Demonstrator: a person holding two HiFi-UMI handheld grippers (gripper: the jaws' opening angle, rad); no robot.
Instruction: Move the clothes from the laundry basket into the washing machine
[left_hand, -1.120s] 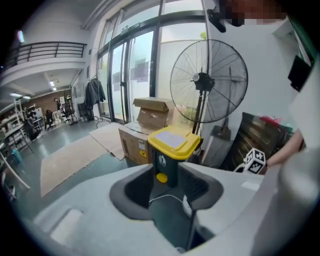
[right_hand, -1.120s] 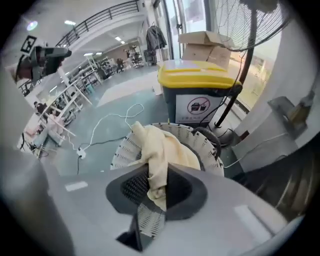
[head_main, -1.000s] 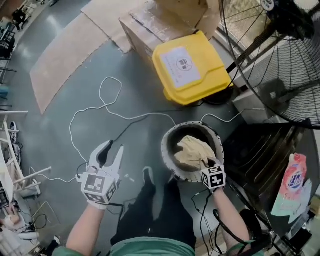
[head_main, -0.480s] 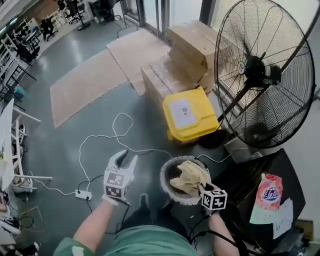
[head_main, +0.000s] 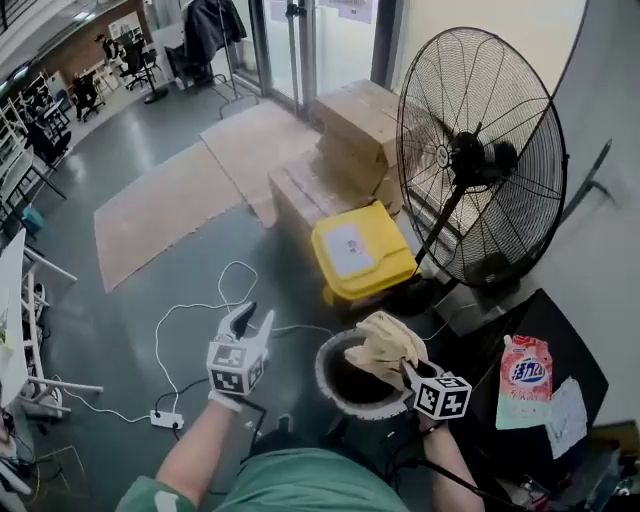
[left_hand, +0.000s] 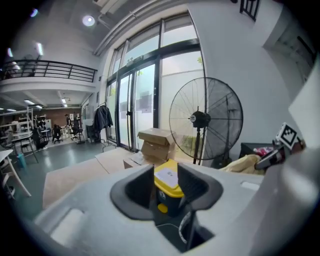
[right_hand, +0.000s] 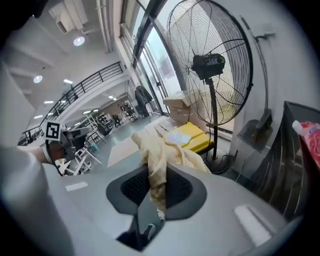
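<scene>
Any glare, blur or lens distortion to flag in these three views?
Head view: evenly lit, fairly sharp. Left gripper view: strong fisheye bending, dark corners, windows overexposed. Right gripper view: same fisheye and vignette; cloth sharp up close, fan backlit by bright glass.

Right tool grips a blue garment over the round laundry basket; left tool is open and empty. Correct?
Not blue. The right gripper view shows the garment clamped in the right tool is pale yellow. It is over the laundry basket, and the left tool is open and empty.
</scene>
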